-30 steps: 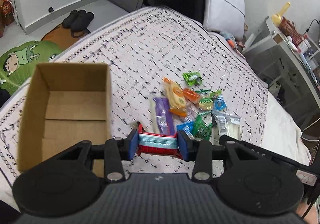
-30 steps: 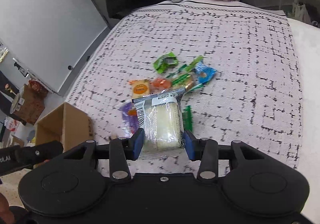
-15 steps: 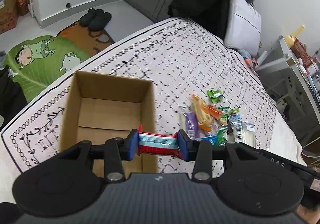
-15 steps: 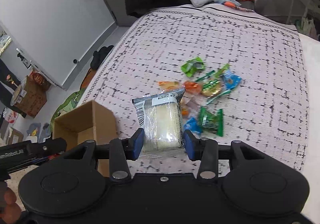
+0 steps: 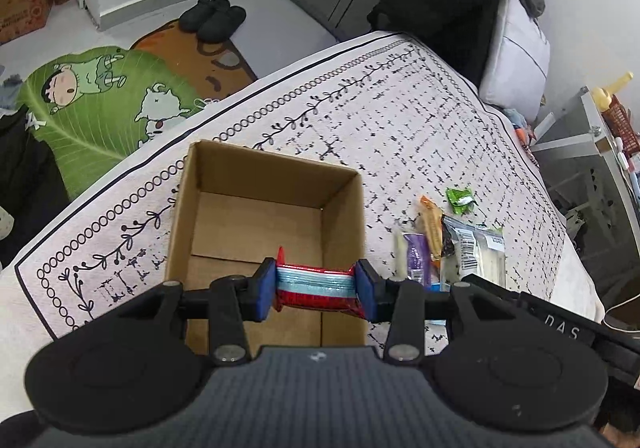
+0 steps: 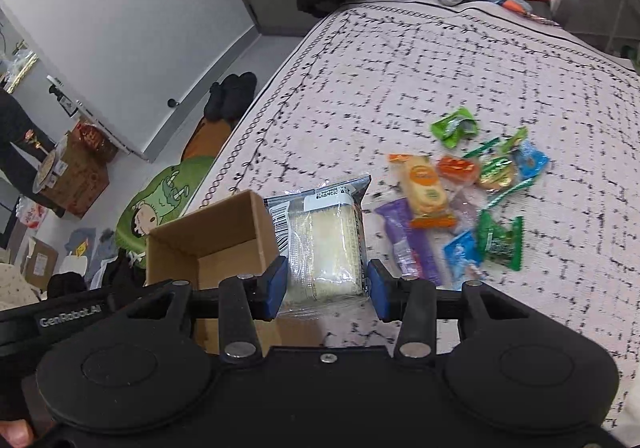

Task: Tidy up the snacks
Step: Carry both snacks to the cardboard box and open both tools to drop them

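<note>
My left gripper [image 5: 316, 290] is shut on a red and pale blue snack packet [image 5: 316, 286], held over the right part of the open cardboard box [image 5: 224, 183]. The box looks bare inside. My right gripper [image 6: 327, 290] is shut on a clear-wrapped pale cake packet [image 6: 320, 244], just right of the box [image 6: 208, 236] and above the bed cover. That same cake packet [image 5: 480, 252] shows at the right of the left wrist view. A pile of loose snacks [image 6: 460, 199] lies on the cover to the right: orange, purple, green and blue packets.
The box and snacks sit on a bed with a patterned white cover [image 5: 400, 119]. A grey pillow [image 5: 516, 59] lies at the head. Off the bed's left edge are a green floor mat [image 5: 92, 107], black slippers [image 5: 212, 17] and cardboard cartons [image 6: 76, 171].
Both grippers have moved left toward the box with their packets. The left one now hangs over the box; the right one has come beside its right wall.
</note>
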